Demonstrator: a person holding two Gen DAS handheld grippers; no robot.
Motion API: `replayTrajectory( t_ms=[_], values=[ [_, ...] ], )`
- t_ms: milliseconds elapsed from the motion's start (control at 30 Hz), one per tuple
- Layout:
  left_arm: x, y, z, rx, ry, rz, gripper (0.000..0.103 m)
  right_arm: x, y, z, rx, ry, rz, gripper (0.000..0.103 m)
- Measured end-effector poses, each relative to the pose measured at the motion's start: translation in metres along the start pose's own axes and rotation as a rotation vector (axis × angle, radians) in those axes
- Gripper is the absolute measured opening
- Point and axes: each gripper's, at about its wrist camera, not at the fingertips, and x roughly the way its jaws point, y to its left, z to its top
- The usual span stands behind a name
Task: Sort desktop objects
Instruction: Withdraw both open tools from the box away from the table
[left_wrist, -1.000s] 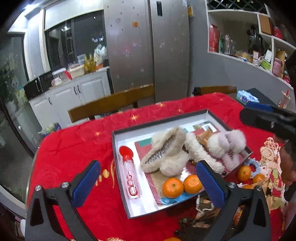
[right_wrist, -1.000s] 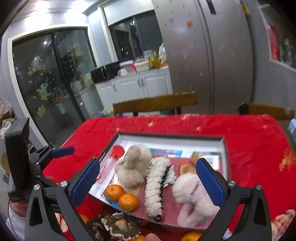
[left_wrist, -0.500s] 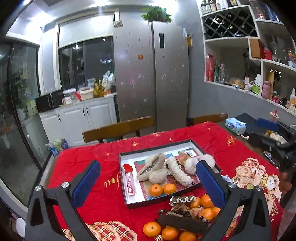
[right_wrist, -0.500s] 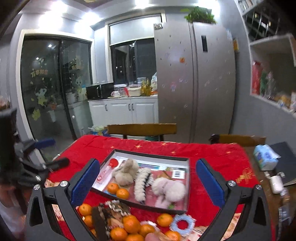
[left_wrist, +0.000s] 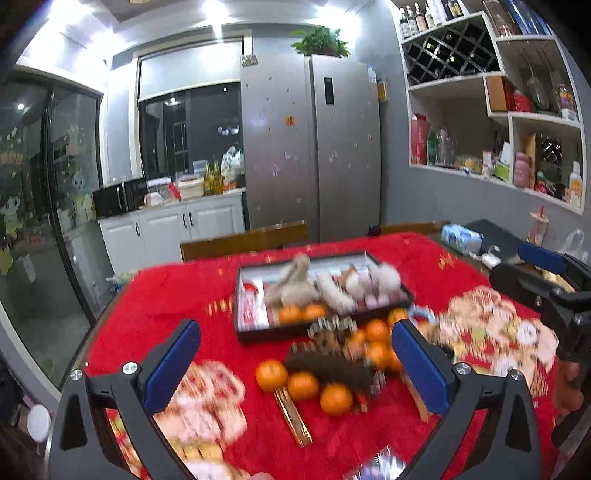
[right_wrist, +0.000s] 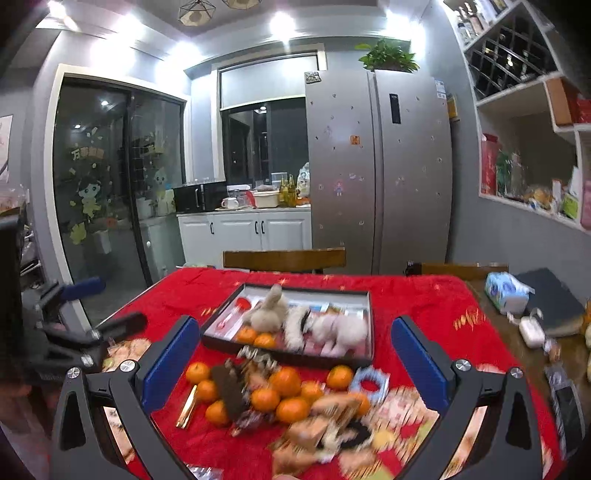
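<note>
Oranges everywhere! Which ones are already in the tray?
The two oranges at the tray's near edge, beside the red-capped tube; all others lie loose on the red cloth.

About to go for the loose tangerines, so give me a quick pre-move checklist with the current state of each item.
1. Left gripper open, holding nothing: ok.
2. Right gripper open, holding nothing: ok.
3. Loose tangerines in view in front of the tray: ok.
4. Room left in tray: cannot tell, fluffy items fill much of it.
5. Sharp picture for aiming: not ok, the table items are blurred.
6. Grippers apart from each other: ok.
</note>
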Motion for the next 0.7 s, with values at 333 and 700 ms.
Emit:
replayTrajectory(
  t_ms=[333, 700],
  values=[
    [0.003, 0.0, -0.07, -0.062, -0.022, 0.039, 0.103, 0.007, 0.025, -0.089, 0.053, 0.079, -0.078, 0.103],
    [0.023, 0.02, -0.096, -0.168, 0.047, -0.001, 0.103, 0.022, 0.033, -0.118, 0.046, 0.125, -0.195, 0.103]
  ],
)
